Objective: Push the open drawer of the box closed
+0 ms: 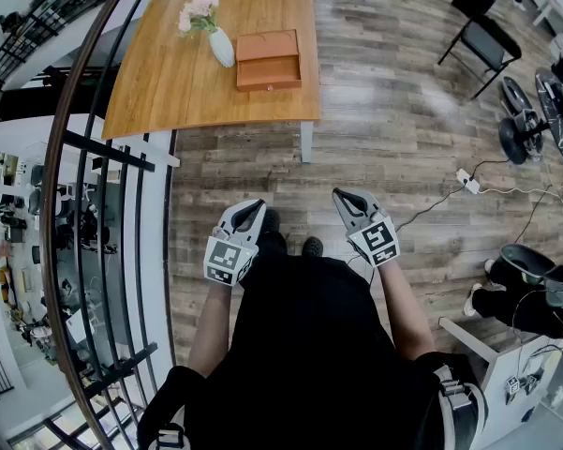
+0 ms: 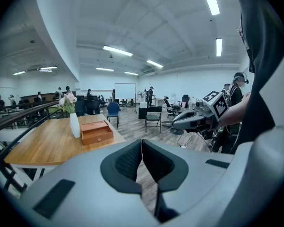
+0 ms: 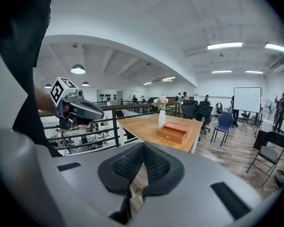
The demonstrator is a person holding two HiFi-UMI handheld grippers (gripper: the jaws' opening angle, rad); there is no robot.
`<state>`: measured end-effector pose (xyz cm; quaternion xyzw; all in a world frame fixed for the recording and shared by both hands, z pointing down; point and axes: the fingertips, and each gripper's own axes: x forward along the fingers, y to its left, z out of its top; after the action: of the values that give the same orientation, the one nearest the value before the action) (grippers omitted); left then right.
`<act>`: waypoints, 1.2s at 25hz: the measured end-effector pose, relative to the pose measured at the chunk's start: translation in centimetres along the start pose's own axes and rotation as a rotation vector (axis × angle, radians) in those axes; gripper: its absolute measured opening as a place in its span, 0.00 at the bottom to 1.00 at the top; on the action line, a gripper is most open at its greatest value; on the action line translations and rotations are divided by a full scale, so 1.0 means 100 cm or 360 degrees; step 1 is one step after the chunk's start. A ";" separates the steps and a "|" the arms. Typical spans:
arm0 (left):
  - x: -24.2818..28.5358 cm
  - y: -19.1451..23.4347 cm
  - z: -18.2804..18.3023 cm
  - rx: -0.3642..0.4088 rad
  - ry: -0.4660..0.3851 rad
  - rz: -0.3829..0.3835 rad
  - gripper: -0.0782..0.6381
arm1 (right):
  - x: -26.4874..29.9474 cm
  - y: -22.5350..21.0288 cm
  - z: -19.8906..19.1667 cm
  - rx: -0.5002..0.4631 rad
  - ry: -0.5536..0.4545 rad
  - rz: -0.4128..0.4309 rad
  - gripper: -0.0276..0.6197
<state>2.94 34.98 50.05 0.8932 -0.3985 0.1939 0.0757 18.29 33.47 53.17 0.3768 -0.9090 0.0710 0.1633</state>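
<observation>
Left gripper and right gripper: jaws together, nothing between them. The box, its drawer open, stands on the tabletop beside a vase, well apart from both grippers.

Table stands far and left, with the railing along its left side. On the table, near its right edge, sits the box, its drawer projecting toward the near side. The vase stands just left of the box. Left gripper and right gripper hang side by side over the floor, well apart from the table. A chair stands far right.
</observation>
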 end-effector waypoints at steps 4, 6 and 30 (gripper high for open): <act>0.000 -0.001 -0.007 -0.0010 0.0013 -0.0020 0.14 | 0.003 0.002 0.000 0.0004 -0.0001 0.0010 0.06; 0.001 0.000 -0.006 -0.0006 0.0009 -0.0012 0.14 | 0.004 0.001 0.000 0.0003 0.0001 0.0012 0.06; 0.004 0.004 -0.005 -0.0018 0.0021 0.0017 0.14 | 0.009 -0.008 -0.012 0.0090 0.0014 0.0036 0.07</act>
<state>2.71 34.63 50.68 0.8893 -0.4039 0.1980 0.0822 18.59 32.60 54.57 0.3707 -0.9101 0.1002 0.1558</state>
